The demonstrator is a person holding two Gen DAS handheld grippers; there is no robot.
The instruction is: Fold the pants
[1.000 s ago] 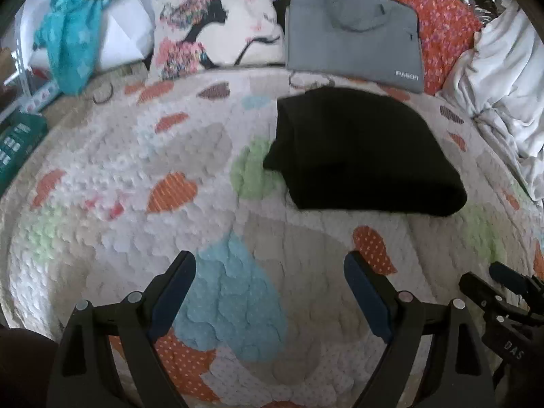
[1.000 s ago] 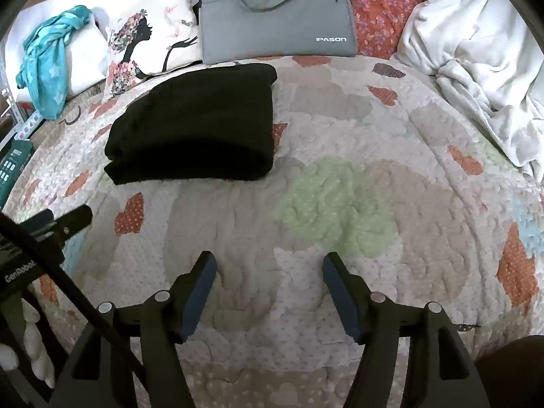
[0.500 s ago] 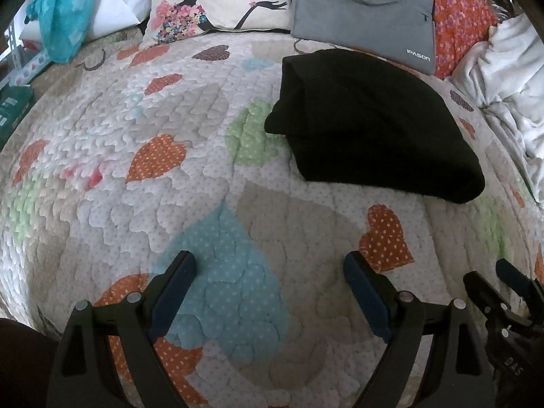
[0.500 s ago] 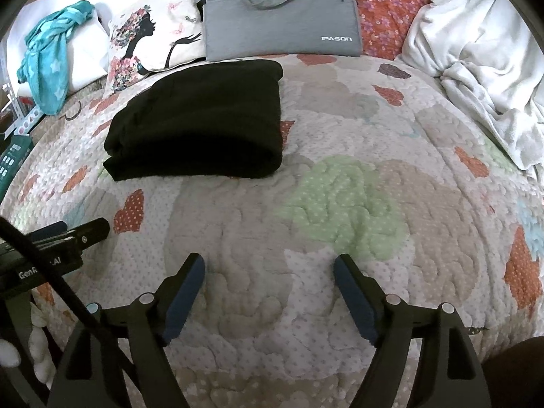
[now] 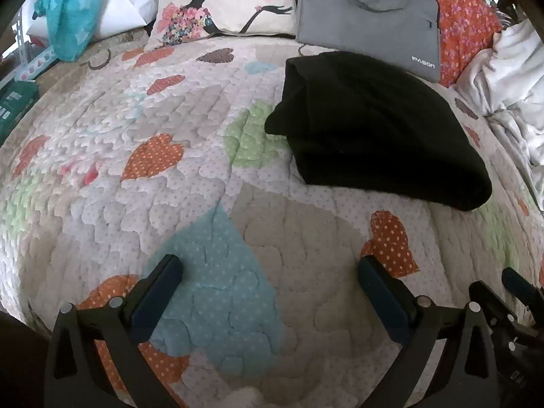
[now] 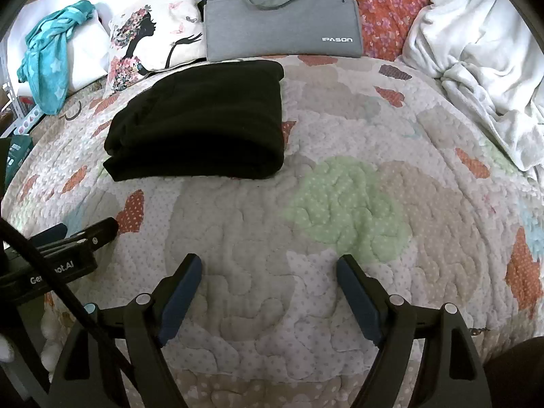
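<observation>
The black pants (image 5: 370,129) lie folded in a thick rectangle on the heart-patterned quilt (image 5: 142,176), toward the far side of the bed. They also show in the right wrist view (image 6: 204,122), far left of centre. My left gripper (image 5: 268,268) is open and empty, over the quilt, short of the pants and a little to their left. My right gripper (image 6: 268,265) is open and empty, over the quilt, short of the pants and to their right. The left gripper also shows in the right wrist view (image 6: 81,234), at the left edge.
A grey laptop bag (image 6: 282,17) leans against the red floral pillow (image 6: 391,3) behind the pants. A printed cushion (image 6: 149,44) and a teal cloth (image 6: 51,64) lie at the far left. A crumpled white blanket (image 6: 482,68) lies at the right.
Both grippers have moved a little toward the pants. The right gripper's jaws have opened wider. The pants have not moved.
</observation>
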